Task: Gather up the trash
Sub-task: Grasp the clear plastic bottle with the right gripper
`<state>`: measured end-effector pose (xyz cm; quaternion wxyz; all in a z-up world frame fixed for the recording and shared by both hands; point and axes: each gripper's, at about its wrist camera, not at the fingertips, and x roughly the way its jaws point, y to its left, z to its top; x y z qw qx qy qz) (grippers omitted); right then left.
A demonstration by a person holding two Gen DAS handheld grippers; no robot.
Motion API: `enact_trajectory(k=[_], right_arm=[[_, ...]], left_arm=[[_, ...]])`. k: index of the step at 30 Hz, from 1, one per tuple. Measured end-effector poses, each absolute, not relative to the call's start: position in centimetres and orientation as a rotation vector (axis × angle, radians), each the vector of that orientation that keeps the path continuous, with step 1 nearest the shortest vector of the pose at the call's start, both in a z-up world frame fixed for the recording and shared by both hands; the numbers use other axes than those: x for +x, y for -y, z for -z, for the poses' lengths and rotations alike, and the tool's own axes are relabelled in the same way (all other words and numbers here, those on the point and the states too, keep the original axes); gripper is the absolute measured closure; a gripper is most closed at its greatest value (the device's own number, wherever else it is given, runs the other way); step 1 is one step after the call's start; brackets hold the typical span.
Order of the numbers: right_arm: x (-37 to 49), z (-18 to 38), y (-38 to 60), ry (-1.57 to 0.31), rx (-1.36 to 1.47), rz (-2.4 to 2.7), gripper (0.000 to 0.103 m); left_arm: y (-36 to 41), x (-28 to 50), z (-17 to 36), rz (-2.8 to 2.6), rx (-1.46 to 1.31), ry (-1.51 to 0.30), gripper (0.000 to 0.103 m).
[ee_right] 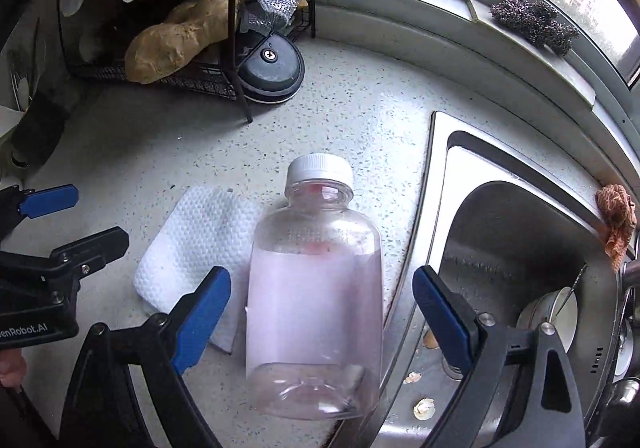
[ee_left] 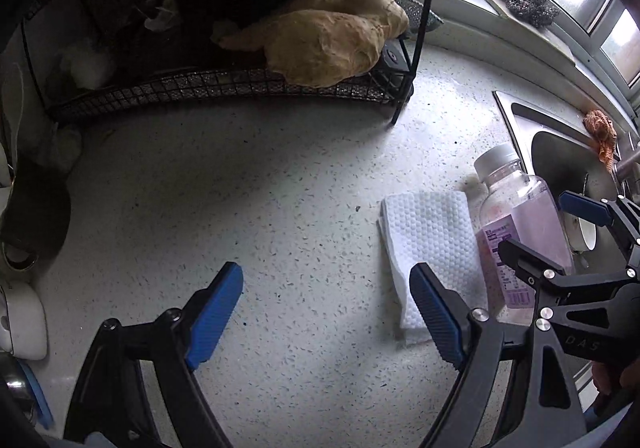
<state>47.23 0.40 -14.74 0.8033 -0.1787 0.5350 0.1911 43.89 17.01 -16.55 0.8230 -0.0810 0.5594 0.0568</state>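
A clear plastic bottle [ee_right: 316,288] with a white cap and a pale label lies on the speckled counter [ee_right: 360,107] beside the sink. It also shows in the left wrist view [ee_left: 516,224]. A folded white paper towel [ee_right: 196,244] lies just left of it, also seen in the left wrist view [ee_left: 428,252]. My right gripper [ee_right: 322,314] is open, its blue fingers on either side of the bottle's body without closing on it. My left gripper [ee_left: 326,316] is open and empty over bare counter, left of the towel.
A steel sink [ee_right: 516,248] with dishes is on the right, with scraps on its rim [ee_right: 424,408]. A black wire rack [ee_left: 224,87] holding ginger and bags stands at the back. Steel scourers [ee_right: 532,19] sit on the window sill. An orange cloth [ee_right: 616,219] hangs at the sink's far edge.
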Motion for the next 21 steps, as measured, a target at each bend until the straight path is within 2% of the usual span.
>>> enact_trajectory(k=[3, 7, 10, 21], right_arm=[[47.6, 15.3, -0.7, -1.172, -0.387, -0.423, 0.021], [48.1, 16.4, -1.3, -1.202, -0.419, -0.414, 0.024], [48.2, 16.9, -1.4, -1.219, -0.419, -0.415, 0.037], [47.0, 15.8, 0.4, -1.182, -0.37, -0.391, 0.037]], left_arm=[[-17.1, 44.2, 17.0, -0.115, -0.186, -1.198, 0.019], [-17.3, 44.1, 17.8, -0.123, -0.191, -1.215, 0.019], [-17.6, 43.8, 17.9, -0.127, -0.194, -1.218, 0.019], [-16.3, 43.8, 17.3, -0.066, -0.207, -1.207, 0.019]])
